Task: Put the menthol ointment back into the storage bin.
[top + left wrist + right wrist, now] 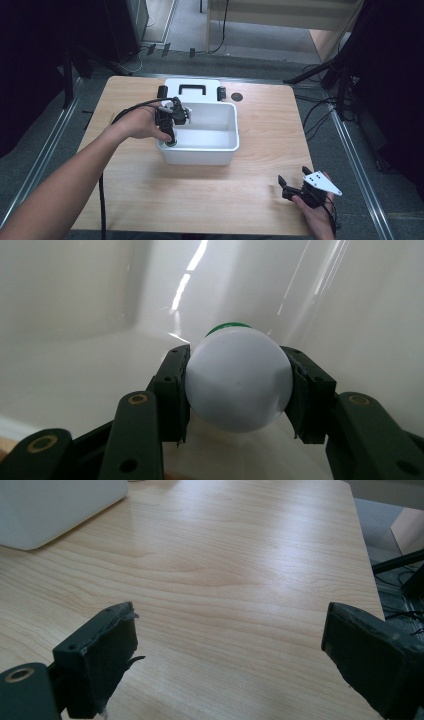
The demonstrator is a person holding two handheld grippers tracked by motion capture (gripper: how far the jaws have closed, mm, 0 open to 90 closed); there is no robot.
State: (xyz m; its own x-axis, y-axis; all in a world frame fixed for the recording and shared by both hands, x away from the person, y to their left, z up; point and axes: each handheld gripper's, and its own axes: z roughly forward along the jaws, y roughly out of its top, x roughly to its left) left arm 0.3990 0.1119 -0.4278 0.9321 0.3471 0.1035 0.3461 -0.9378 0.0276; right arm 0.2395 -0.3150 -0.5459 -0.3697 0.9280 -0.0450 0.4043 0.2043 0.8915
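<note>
Surface: pale wood-grain top, bare around your right hand.

White plastic tub: open, sitting mid-surface, its lid with a black handle lying flat just behind it. Glossy inside walls, so expect glare in the left gripper view.

Left tongs: lowered into the tub's near-left corner, clamped on the item below.

Right tongs: jaws wide apart, holding nothing, parked near the surface's front-right corner, well clear of the tub.

White bottle with a green cap: gripped across its round white base between both pads, green end pointing toward the tub floor. It sits centred in the pads (a good hold, by the look of it).

Handling note: the step in hand appears to be setting this bottle down inside the tub. Keep your wrist steady and lower until the green end meets the floor before you ease the jaws apart; a round body released early may roll toward the wall. Leave your right hand where it is.
</note>
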